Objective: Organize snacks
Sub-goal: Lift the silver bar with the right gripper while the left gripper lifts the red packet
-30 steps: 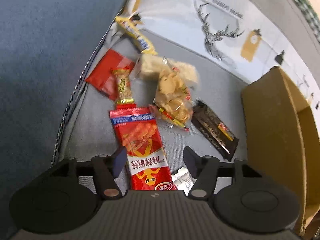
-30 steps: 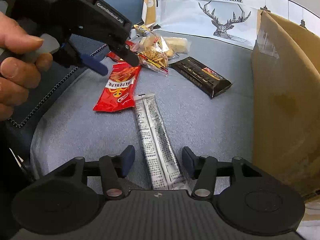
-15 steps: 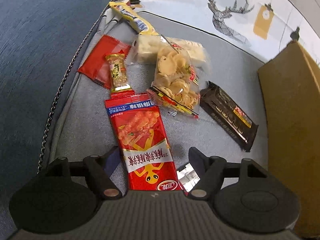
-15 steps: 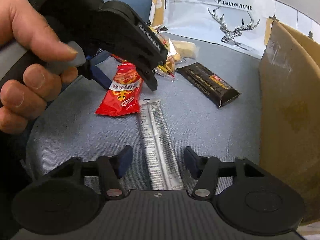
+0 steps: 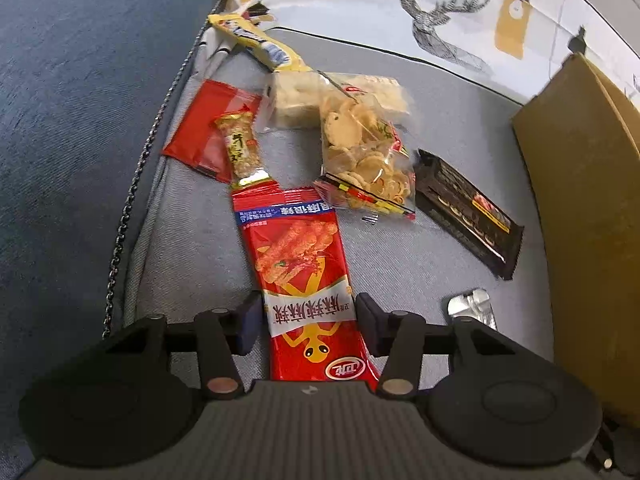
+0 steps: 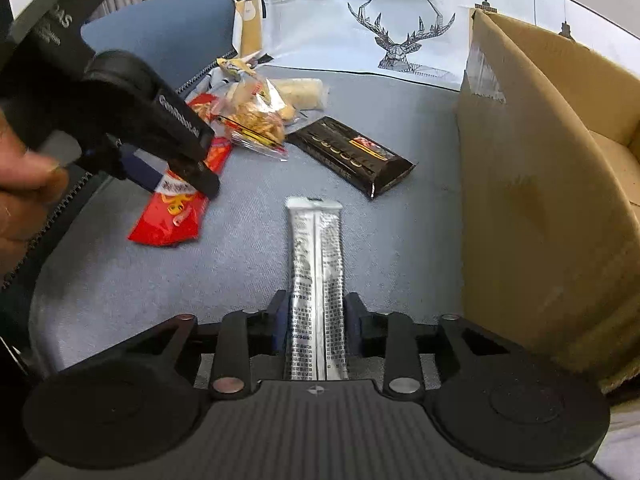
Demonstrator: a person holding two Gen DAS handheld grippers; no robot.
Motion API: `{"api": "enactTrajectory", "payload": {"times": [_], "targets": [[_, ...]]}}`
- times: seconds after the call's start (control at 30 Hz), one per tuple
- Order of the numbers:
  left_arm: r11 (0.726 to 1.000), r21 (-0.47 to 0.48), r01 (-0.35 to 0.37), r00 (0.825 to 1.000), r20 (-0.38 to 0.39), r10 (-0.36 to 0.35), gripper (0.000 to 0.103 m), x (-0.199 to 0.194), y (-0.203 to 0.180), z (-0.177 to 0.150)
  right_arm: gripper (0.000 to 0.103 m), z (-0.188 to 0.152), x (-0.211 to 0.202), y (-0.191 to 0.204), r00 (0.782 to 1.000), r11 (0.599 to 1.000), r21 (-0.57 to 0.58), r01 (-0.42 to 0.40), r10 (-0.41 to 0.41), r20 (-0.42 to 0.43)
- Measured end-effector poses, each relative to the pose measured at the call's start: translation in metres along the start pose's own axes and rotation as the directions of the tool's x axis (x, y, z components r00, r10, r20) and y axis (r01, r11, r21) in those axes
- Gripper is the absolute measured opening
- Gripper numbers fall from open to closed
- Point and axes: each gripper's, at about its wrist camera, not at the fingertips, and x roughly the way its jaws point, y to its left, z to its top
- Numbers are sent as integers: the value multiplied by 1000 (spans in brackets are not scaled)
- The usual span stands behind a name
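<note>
Closing on the red snack packet (image 5: pixel 308 280), the left hand-held gripper (image 5: pixel 308 316) straddles it; pad contact is unclear. Right hand-held gripper (image 6: pixel 316 320) has narrowed, pads against the silver sachet (image 6: pixel 316 264), whose near end is hidden. Cardboard box (image 6: pixel 532 208) is cut off at right.

Grey woven cloth surface (image 6: pixel 380 216): matt, fine-ribbed weave. Long silver foil sachet (image 6: pixel 317 264) on it: shiny, crinkled metallic film, small black print. Red glossy plastic snack packet (image 5: pixel 304 272) left of sachet: smooth, reflective. Dark brown biscuit wrapper (image 6: pixel 352 154) beyond sachet: glossy plastic. Clear cellophane bag of round crackers (image 5: pixel 360 152): transparent, wrinkled. Brown corrugated cardboard box (image 6: pixel 540 208) right of sachet: matt, rough paper. Black tongs (image 6: pixel 316 322): matt plastic.
</note>
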Motion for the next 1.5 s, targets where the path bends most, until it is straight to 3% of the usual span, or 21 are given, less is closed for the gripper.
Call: {"api": "enactTrajectory", "payload": {"times": [0.07,0.4,0.53,0.77,0.87,1.07,1.27,1.5], "targets": [[1000,10,-8,1000,0,8,58,1,-2,0,44,-1,1,-1,1000,1000,4,-5,5,2],[997,71,-38,999,6,38,61,5,-11,-2,45,-3,4,4,1000,999,-50,18,-16,25],[997,72,-38,999,6,37,61,5,-10,-2,33,-2,5,3,999,998,-51,21,-19,33],[996,73,-42,999,6,41,61,6,-10,-2,27,-1,4,1,999,999,-32,14,-13,40],[997,65,-44,999,10,44,56,5,-9,0,26,-1,3,1,999,1000,-24,10,-8,49],[998,-17,-53,994,100,54,50,-14,5,4,23,3,-10,1,991,1000,-25,1,3,131],[998,-60,-32,968,247,46,49,-48,12,4,23,8,-28,1,973,1000,-22,4,1,229],[996,-84,29,911,413,9,49,-88,11,-1,23,17,-62,-7,944,1000,19,-12,5,330]]}}
